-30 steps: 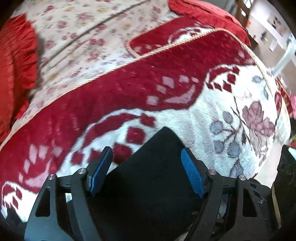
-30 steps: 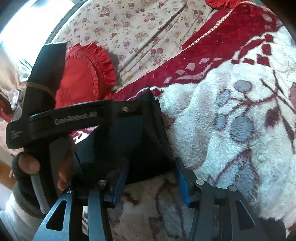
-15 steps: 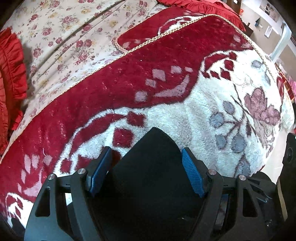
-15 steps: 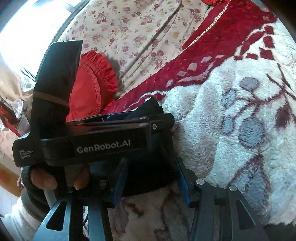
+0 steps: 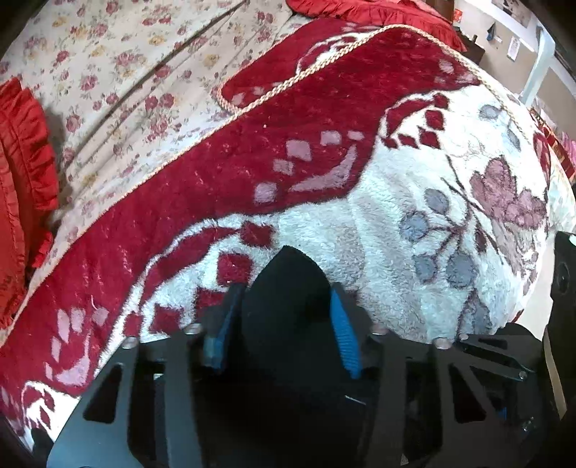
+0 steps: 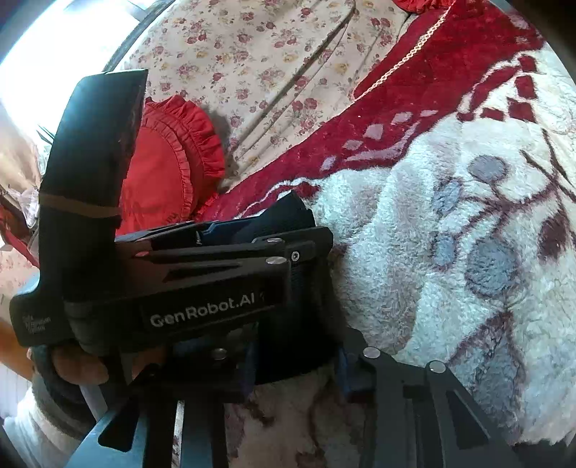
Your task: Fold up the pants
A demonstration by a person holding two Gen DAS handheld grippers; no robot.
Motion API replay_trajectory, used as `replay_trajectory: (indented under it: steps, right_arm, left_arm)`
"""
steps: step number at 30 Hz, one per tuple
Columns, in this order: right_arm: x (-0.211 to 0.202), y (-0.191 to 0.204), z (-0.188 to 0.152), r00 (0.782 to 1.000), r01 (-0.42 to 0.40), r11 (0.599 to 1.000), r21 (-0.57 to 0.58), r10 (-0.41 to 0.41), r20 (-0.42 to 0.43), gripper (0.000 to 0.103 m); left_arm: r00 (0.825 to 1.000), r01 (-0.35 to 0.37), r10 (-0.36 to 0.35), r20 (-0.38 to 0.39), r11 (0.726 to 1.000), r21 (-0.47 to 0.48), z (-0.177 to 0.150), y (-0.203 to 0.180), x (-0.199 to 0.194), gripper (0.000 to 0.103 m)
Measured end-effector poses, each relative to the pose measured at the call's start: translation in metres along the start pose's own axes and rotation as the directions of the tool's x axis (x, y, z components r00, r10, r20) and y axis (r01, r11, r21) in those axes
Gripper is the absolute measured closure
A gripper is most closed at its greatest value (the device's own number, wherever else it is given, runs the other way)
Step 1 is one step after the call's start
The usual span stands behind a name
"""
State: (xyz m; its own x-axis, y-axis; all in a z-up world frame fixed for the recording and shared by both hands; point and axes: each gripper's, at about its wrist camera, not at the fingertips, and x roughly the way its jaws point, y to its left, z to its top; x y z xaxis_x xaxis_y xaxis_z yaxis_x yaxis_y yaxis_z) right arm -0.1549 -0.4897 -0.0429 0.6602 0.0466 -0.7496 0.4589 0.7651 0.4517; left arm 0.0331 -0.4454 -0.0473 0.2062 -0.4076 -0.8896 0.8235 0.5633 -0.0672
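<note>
The black pants [image 5: 288, 288] lie on a fluffy red and white blanket [image 5: 360, 216] on a bed. In the left wrist view my left gripper [image 5: 284, 324] has its blue pads pressed against a bunched corner of the black cloth. In the right wrist view the left gripper [image 6: 259, 230] lies across the frame, shut on the same black fold [image 6: 284, 212]. My right gripper [image 6: 295, 363] is just below it, its blue pads closed in on the lower edge of the black cloth.
A red ruffled cushion [image 6: 165, 169] lies at the left on a floral bedsheet [image 6: 270, 54]. A second red cushion [image 5: 360, 10] is at the far end of the bed. The bed's right edge [image 5: 561, 180] drops toward the room floor.
My left gripper's pads have closed in on the black cloth, which is now more bunched. The left gripper has come closer to the right one. The right gripper's pads have also narrowed on the cloth.
</note>
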Motion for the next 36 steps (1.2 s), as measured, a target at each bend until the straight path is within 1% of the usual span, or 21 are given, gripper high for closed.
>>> replay_trajectory:
  steps: [2,4,5,8,12,18,23,36]
  right_arm:
    - [-0.001,0.001,0.001,1.000,-0.015,1.000,-0.004,0.015,0.002,0.082]
    - [-0.004,0.003,0.003,1.000,-0.023,1.000,-0.009,0.023,0.008,0.085]
    - [-0.007,0.005,0.005,0.999,-0.033,0.999,-0.013,0.033,0.014,0.087]
    - [-0.019,0.019,0.010,0.998,-0.052,0.997,-0.055,0.054,0.042,0.088]
    - [-0.033,0.044,0.015,0.995,-0.069,0.991,-0.115,0.077,0.070,0.088]
    - [-0.038,0.082,0.016,0.990,-0.113,0.977,-0.182,0.127,0.066,0.089]
    - [-0.030,0.118,0.005,0.987,-0.145,0.956,-0.256,0.159,0.037,0.089]
    - [-0.013,0.165,-0.014,0.982,-0.185,0.926,-0.328,0.188,-0.024,0.089]
  left_arm:
    - [1.000,0.010,-0.010,0.008,1.000,-0.017,0.000,0.003,-0.006,0.077]
    - [0.999,0.050,-0.049,0.011,0.998,-0.045,0.002,0.011,-0.013,0.085]
    - [0.998,0.060,-0.059,0.024,0.997,-0.054,0.002,0.014,-0.021,0.085]
    - [0.997,0.060,-0.056,0.060,0.996,-0.059,0.003,0.018,-0.040,0.086]
    - [0.993,0.042,-0.034,0.115,0.997,-0.067,0.002,0.026,-0.071,0.087]
    - [0.987,0.006,0.012,0.162,0.994,-0.111,-0.015,0.054,-0.109,0.087]
    - [0.982,-0.017,0.046,0.182,0.987,-0.161,-0.035,0.074,-0.131,0.087]
    - [0.976,-0.044,0.095,0.194,0.967,-0.252,-0.078,0.107,-0.159,0.087]
